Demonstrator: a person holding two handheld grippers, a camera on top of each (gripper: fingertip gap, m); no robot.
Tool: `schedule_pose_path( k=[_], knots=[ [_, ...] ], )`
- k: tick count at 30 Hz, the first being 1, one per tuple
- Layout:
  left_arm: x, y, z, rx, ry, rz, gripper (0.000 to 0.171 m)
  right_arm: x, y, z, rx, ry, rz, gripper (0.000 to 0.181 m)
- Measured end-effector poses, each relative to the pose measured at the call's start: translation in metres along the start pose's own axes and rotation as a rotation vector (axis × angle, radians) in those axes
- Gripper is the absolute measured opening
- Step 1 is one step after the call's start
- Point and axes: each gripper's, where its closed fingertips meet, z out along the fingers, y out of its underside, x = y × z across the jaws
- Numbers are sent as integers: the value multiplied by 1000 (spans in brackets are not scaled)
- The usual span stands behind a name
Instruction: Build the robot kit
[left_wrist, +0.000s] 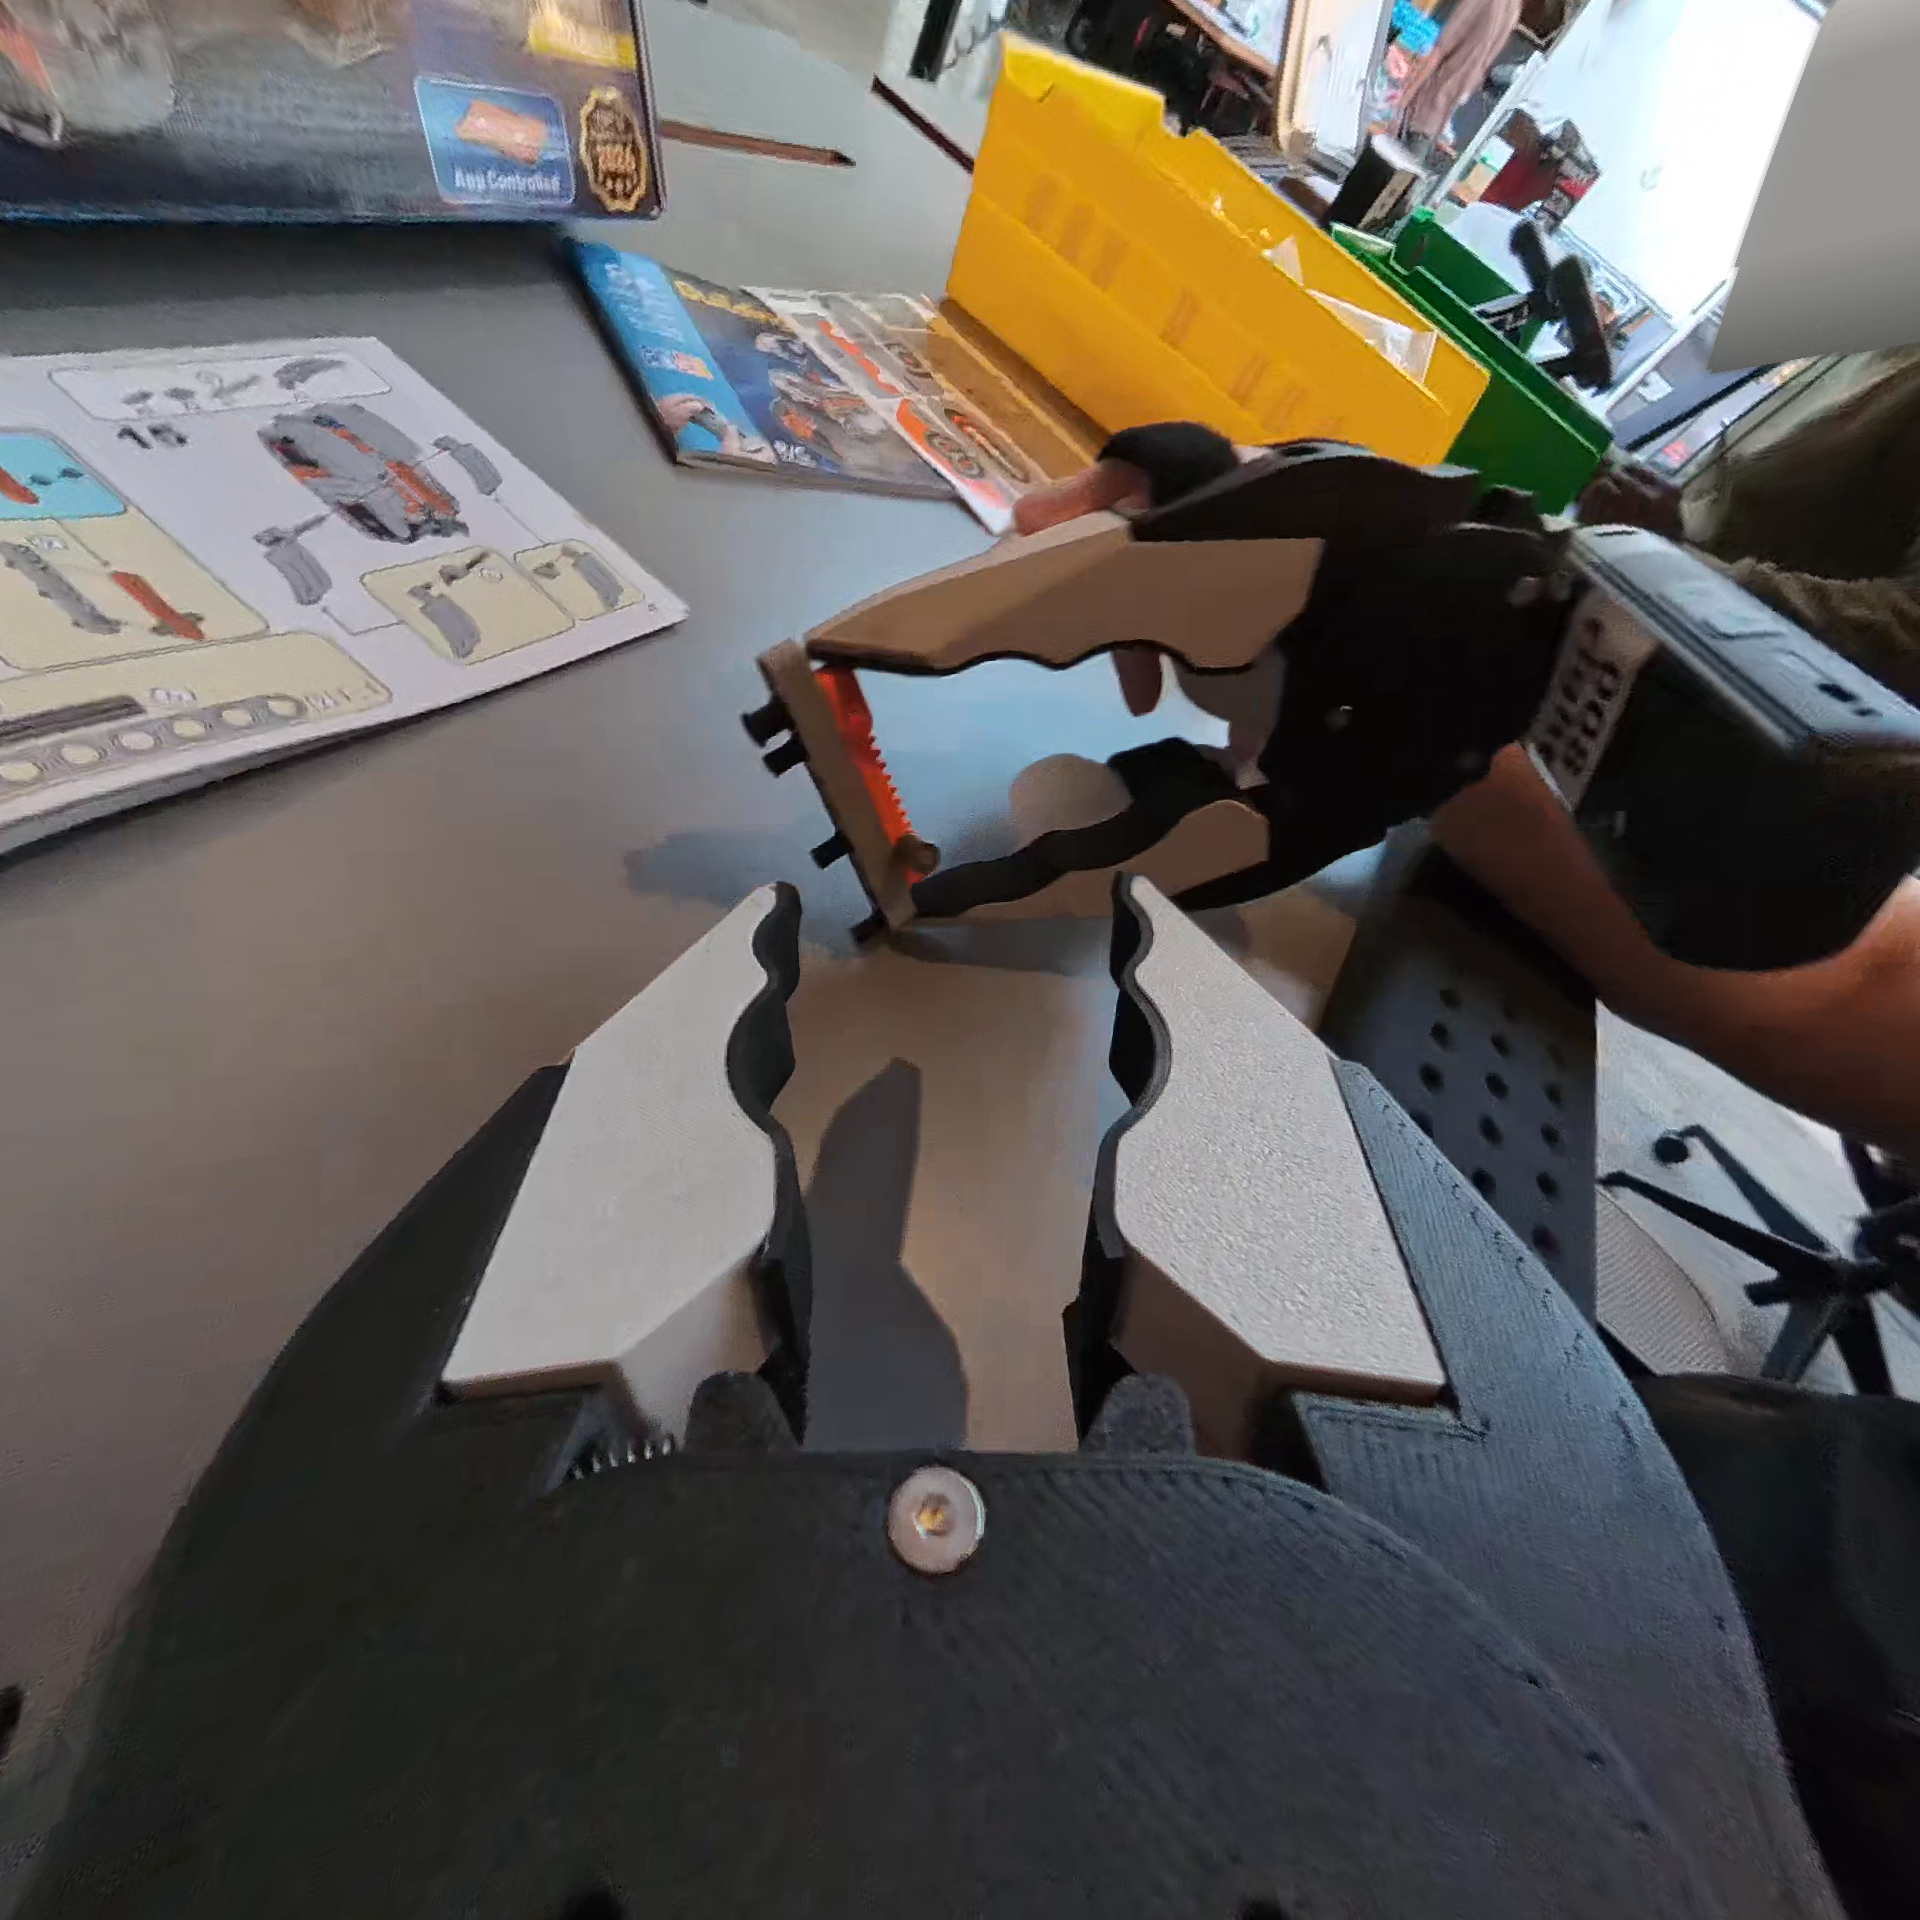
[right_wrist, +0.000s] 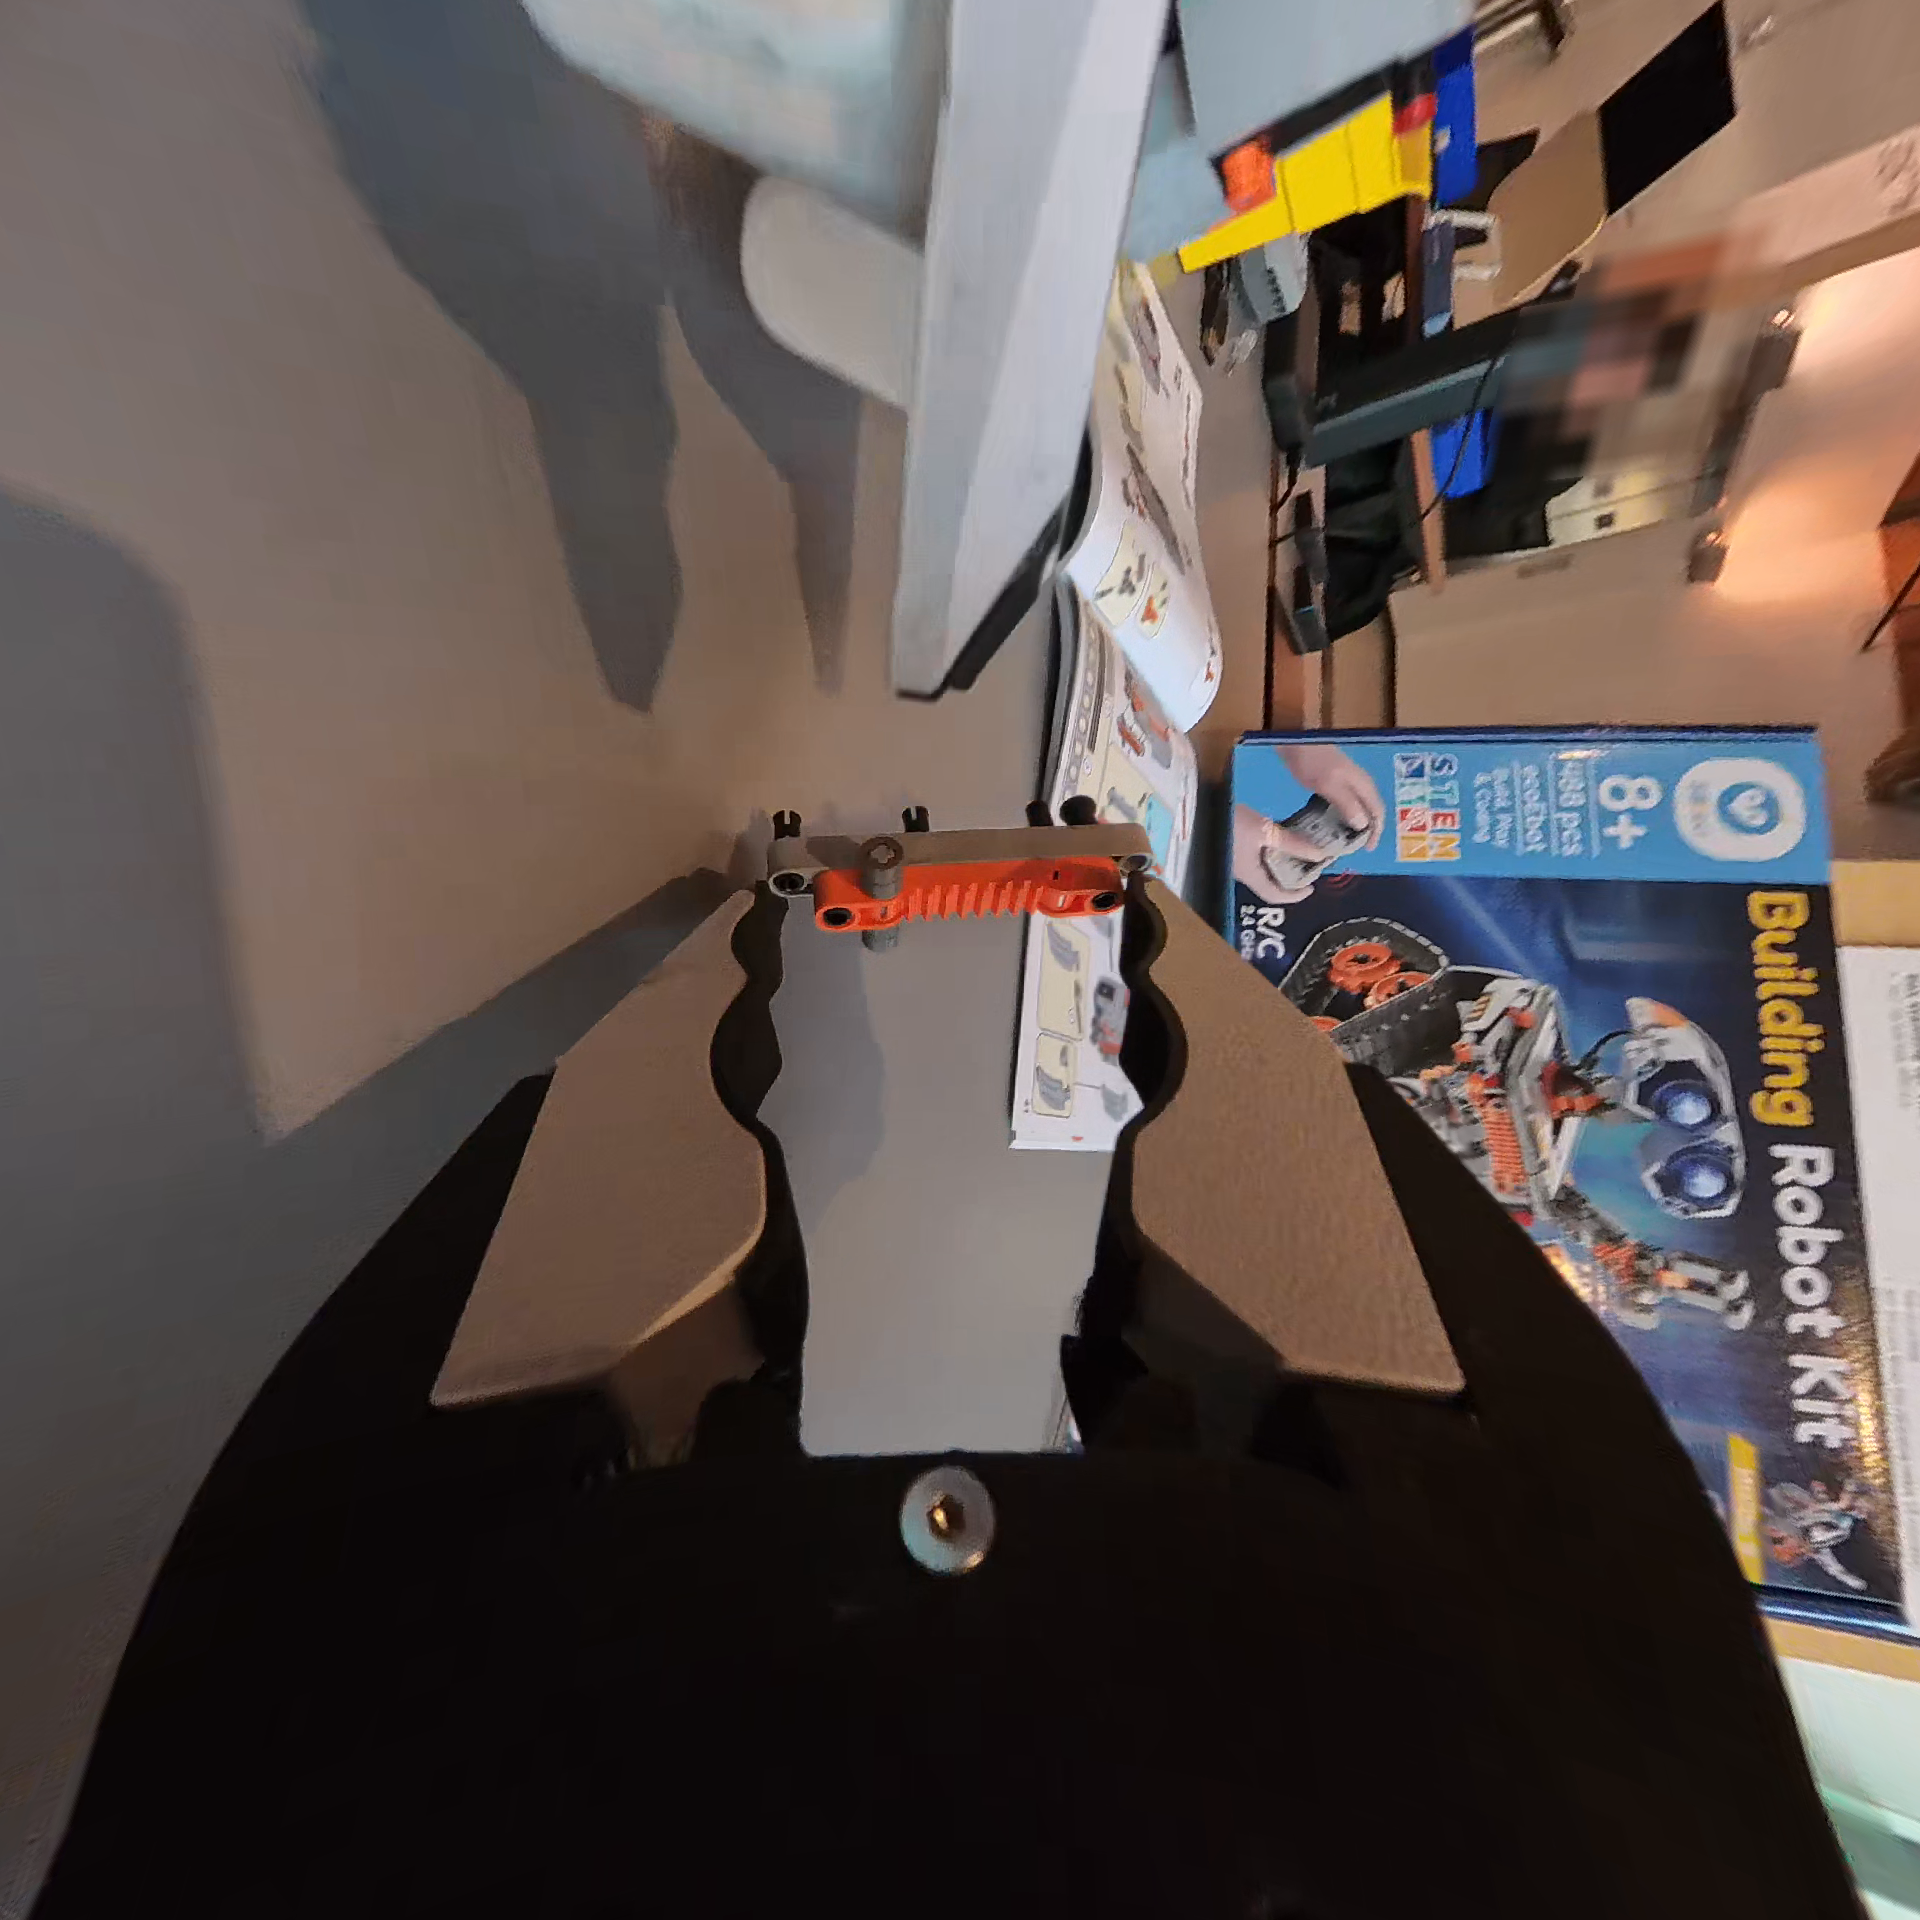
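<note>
A small toy assembly (right_wrist: 956, 878), a grey beam with an orange toothed strip pinned along it and black pegs standing out of its far side, is pinched end to end between the tips of the right gripper (right_wrist: 951, 894). In the left wrist view the same gripper (left_wrist: 862, 790) comes in from the right with the piece turned on end, its lower corner at or just above the dark grey table (left_wrist: 312, 987); contact cannot be told.

The left gripper (left_wrist: 956, 904) hovers just near of the piece, its fingers spread and nothing between them.

As far as the build shows, strip, beam and several pegs are already joined, along with a short grey pin near one end. What remains to be added is not visible.

An open instruction booklet (left_wrist: 260, 540) lies to the far left, with a second booklet (left_wrist: 717, 364) and a sheet of printed pictures beyond it. The kit's blue box (right_wrist: 1558, 1143) stands at the table's far edge. A yellow bin (left_wrist: 1174, 270) and a green bin (left_wrist: 1507, 384) sit far right.
</note>
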Motion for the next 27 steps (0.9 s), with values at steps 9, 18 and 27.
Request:
schedule_pose_path(
  k=[9, 18, 27],
  knots=[
    [7, -11, -14, 124, 78, -13, 65, 17, -40, -27, 157, 120, -17, 65],
    [43, -26, -33, 229, 359, -59, 25, 28, -78, -53, 326, 185, 45, 65],
    [51, -32, -45, 264, 430, -74, 5, 31, -84, -55, 385, 178, 139, 67]
  ],
)
